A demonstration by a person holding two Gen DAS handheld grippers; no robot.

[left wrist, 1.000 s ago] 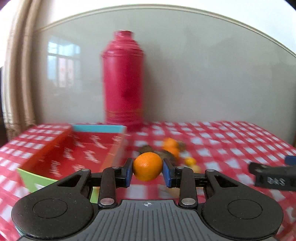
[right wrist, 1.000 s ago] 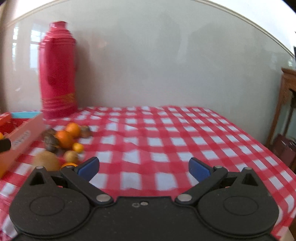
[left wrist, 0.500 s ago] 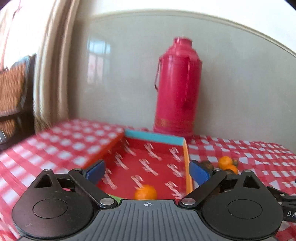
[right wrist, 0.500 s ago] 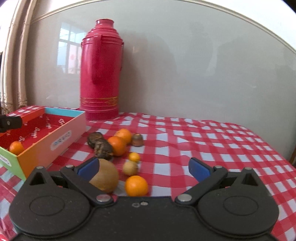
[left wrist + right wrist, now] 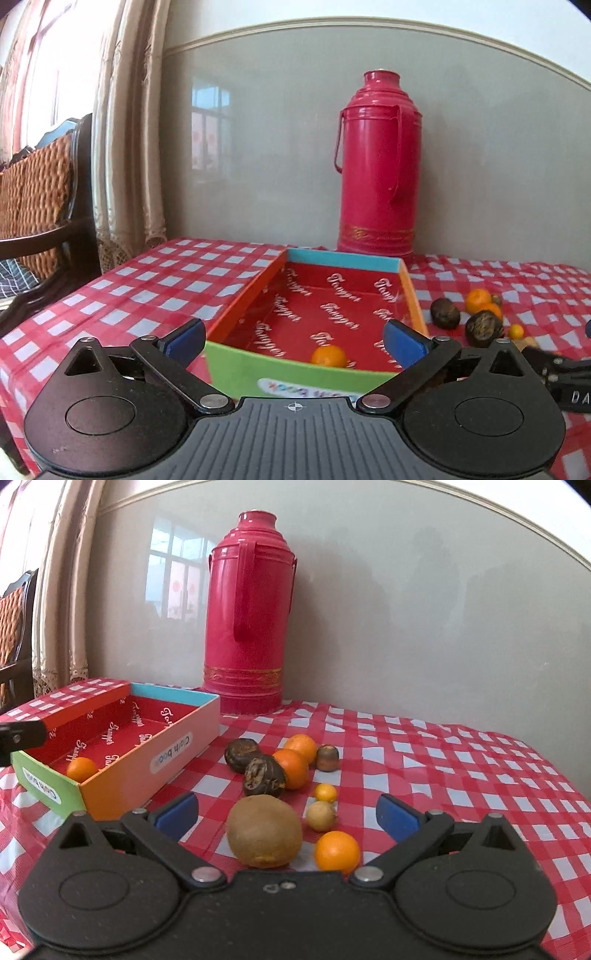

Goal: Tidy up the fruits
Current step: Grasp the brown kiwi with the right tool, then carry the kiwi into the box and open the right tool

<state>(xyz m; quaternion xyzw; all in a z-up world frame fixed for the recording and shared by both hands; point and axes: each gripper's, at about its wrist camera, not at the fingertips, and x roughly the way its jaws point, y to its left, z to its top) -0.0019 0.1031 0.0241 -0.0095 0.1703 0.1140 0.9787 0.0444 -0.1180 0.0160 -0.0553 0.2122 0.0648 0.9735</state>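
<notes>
Left claw (image 5: 293, 341): black plastic arms with blue pads, spread wide and holding nothing, poised at the near green end of the box (image 5: 295, 376). The box is a shallow cardboard tray with orange long sides, a light-blue far end and a glossy red lining printed with white script. One smooth, round orange (image 5: 328, 355) lies inside it, against the near green wall.

Right claw (image 5: 286, 814): the same build, also wide open and empty, low over the loose fruit on the table (image 5: 461, 775), which wears a shiny red-and-white checked cloth with soft creases.

Only the right wrist view shows the whole pile: a fuzzy brown oval kiwi (image 5: 264, 836) and a glossy orange (image 5: 337, 851) nearest the claw, a small pale round fruit (image 5: 320, 815), a tiny yellow-orange one (image 5: 325, 792), two wrinkled dark fruits (image 5: 263, 777), two more oranges (image 5: 293, 768) touching each other, and a small brown fruit (image 5: 328, 757). It also shows the pale long side of the box, labelled "Cloth book".

Only the left wrist view shows a woven-backed wooden chair (image 5: 40, 210) and beige curtains (image 5: 125, 147) off the table's left edge.

In both views a tall ribbed red flask (image 5: 376, 166) with a handle stands against the grey wall behind the box.
</notes>
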